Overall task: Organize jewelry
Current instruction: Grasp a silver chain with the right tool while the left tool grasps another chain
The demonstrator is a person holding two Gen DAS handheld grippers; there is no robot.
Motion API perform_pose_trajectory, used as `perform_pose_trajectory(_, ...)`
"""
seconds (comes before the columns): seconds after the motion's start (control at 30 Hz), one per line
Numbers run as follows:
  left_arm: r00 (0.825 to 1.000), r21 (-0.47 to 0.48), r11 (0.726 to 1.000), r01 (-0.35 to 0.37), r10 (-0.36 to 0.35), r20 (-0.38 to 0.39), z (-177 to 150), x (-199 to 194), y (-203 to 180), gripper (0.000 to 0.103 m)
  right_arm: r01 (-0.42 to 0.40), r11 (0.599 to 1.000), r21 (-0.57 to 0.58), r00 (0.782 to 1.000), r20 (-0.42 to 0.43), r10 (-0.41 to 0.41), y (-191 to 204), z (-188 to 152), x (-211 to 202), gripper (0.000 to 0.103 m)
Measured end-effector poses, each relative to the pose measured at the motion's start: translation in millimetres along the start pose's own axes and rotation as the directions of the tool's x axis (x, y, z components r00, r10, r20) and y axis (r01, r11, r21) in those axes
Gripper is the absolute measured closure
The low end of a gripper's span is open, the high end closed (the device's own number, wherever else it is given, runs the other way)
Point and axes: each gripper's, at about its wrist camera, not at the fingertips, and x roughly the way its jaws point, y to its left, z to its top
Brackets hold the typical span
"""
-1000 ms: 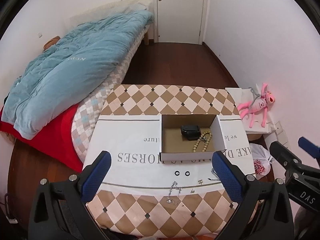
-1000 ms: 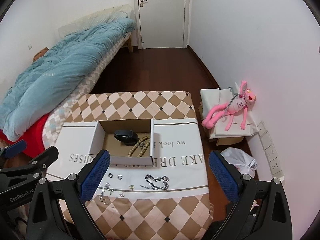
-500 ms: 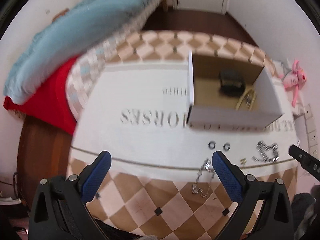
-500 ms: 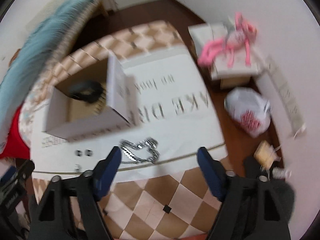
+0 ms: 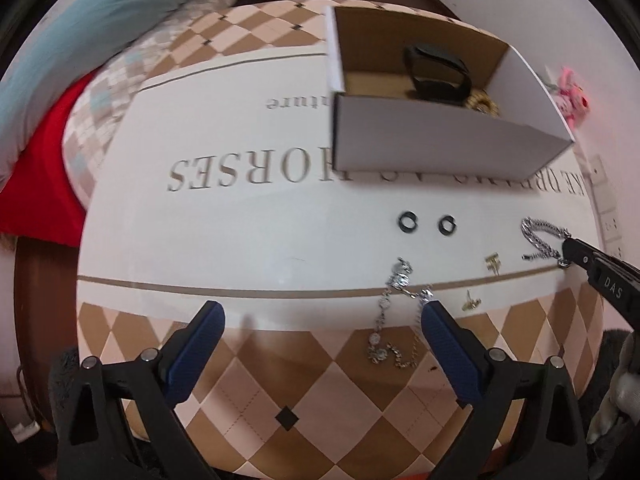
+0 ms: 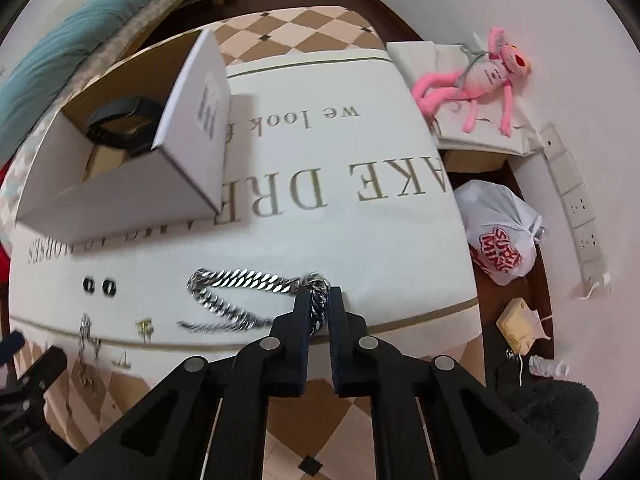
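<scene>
My right gripper (image 6: 319, 294) is shut on one end of a thick silver chain (image 6: 236, 280) that lies on the white cloth; the chain also shows in the left wrist view (image 5: 540, 236). My left gripper (image 5: 320, 316) is open and empty, low over the table's near edge, its right finger beside a thin silver necklace (image 5: 394, 312). Two black rings (image 5: 428, 224) and small gold earrings (image 5: 493, 264) lie between the two. A white cardboard box (image 5: 440, 148) holds a black band (image 5: 436, 70) and wooden beads.
The table (image 5: 300, 412) has a checkered cloth and drops off at the near edge. A bed with a blue quilt (image 5: 92, 20) is to the left. On the right are a pink plush toy (image 6: 476, 80), a plastic bag (image 6: 500, 232) and wall sockets.
Both grippers dropped low toward the table. My right gripper has closed on the end of the silver chain. My left gripper stayed open.
</scene>
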Motion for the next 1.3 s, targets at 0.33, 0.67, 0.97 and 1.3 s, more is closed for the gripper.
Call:
perform_pose_trajectory(0.33,0.998,0.098,0.994,0.043,-0.039,-0.044,2.0,18.7,-30.1,0.033,-0.087,0.995,0.046,0.994,-0.057,0.090,-4.6,-46.8,-14.0,0.095)
perform_pose_trajectory(0.67,0.993,0.160,0.981,0.114,-0.112,-0.023,16.5,15.1,-44.8,0.098,-0.091,0.994,0.066,0.994,-0.058,0.095,-4.4,-46.3,-12.0,0.095)
perform_pose_trajectory(0.97,0.975,0.034,0.975,0.221,-0.221,0.003,18.8,-19.0,-9.2,0.099,-0.252,0.956,0.152,0.965,-0.033,0.259,-12.5,-37.7,-41.3,0.095)
perform_pose_trajectory(1.3,0.930,0.002,0.942,0.336,-0.332,0.157,43.4,-105.3,16.2,0.099,-0.389,0.919,0.071,0.921,0.062,0.385,12.3,-3.5,-110.5,0.095)
